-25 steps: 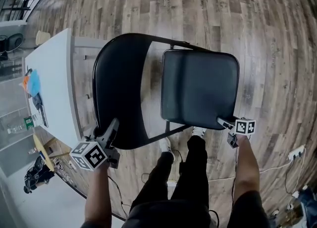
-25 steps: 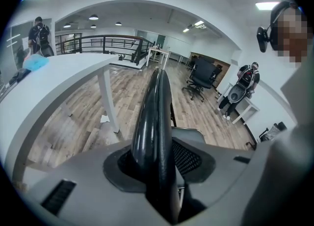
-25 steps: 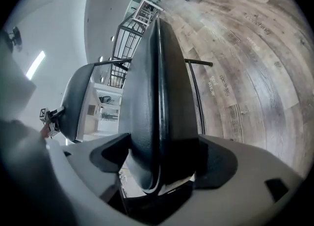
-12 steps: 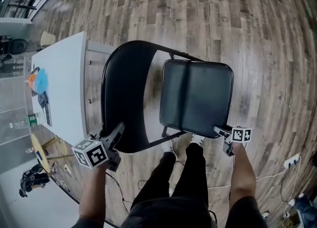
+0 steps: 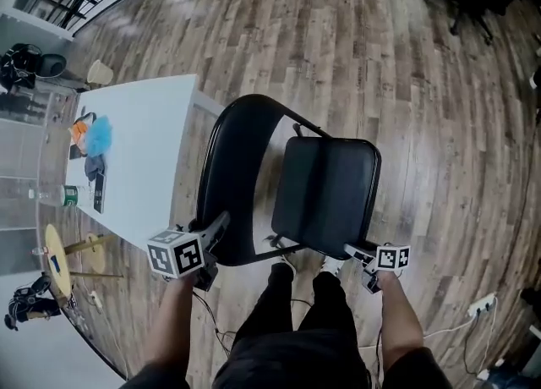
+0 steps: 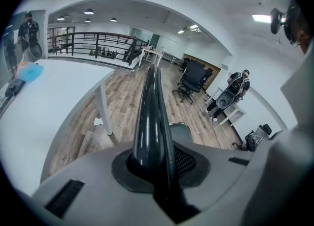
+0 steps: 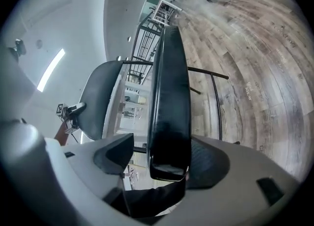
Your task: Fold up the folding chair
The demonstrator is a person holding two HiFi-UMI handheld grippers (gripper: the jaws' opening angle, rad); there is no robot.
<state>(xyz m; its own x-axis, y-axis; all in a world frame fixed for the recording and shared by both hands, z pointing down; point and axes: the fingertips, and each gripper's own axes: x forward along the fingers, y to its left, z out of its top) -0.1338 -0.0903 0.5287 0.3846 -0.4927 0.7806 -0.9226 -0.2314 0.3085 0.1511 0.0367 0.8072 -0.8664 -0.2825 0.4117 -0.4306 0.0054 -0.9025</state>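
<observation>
The left tongs [image 5: 218, 225] are now clenched on the near rim of the backrest [image 5: 237, 150]. Their jaws have just been closing, and in the left gripper view the black rim sits tight between both pads and runs straight ahead of them; one second ago these jaws stood wide at the same rim, so this grip is new.

The right tongs [image 5: 354, 251] straddle the front edge of the seat [image 5: 325, 193]. Their jaws have also been closing a little, but they are not clenched; one pad touches the cushion, and at the other a gap of light shows.

Both tongs are higher than one second ago; the seat seems to lie closer to the backrest than it did.

The chair [image 5: 245, 210] stands on the floor [image 5: 380, 57], ahead of the tongs and between them; the white surface [image 5: 144, 142] lies left of the left tongs.

I judge that the folding has begun. The backrest is held steady and the seat must tip further up towards it; the loose right hold could slip off the edge.
</observation>
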